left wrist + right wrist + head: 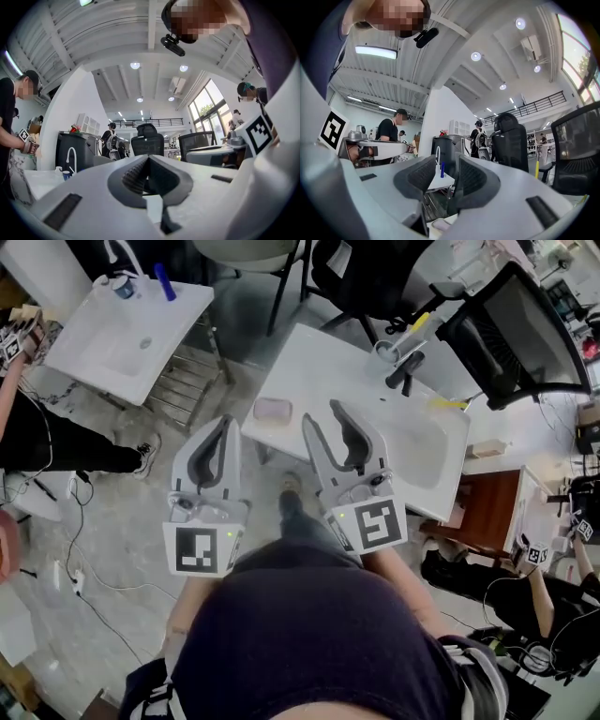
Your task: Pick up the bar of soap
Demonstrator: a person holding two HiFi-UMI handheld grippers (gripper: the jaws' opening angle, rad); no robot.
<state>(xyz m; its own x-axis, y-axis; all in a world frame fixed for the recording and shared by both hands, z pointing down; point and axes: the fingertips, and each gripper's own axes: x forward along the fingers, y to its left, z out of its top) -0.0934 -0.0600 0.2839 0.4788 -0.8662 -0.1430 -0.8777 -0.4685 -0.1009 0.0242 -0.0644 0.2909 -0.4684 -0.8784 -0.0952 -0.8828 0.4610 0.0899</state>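
Soap: the bar of soap (273,410) lies flat, pale pink, near the left corner of the white worktop (323,357), centre of the frame, and nothing is touching it.
Handling: it looks light and rigid, probably slick. Best bet is a square, gentle pinch across the short sides.
Right gripper: the right gripper (322,414) hovers just right of the bar, jaws spread, nothing between them.
Left gripper: the left gripper (227,424) hangs just left of it, beyond the worktop's edge, jaws pressed together and empty.
Writing: none readable on the soap. The only print is the black square markers on the gripper cubes.
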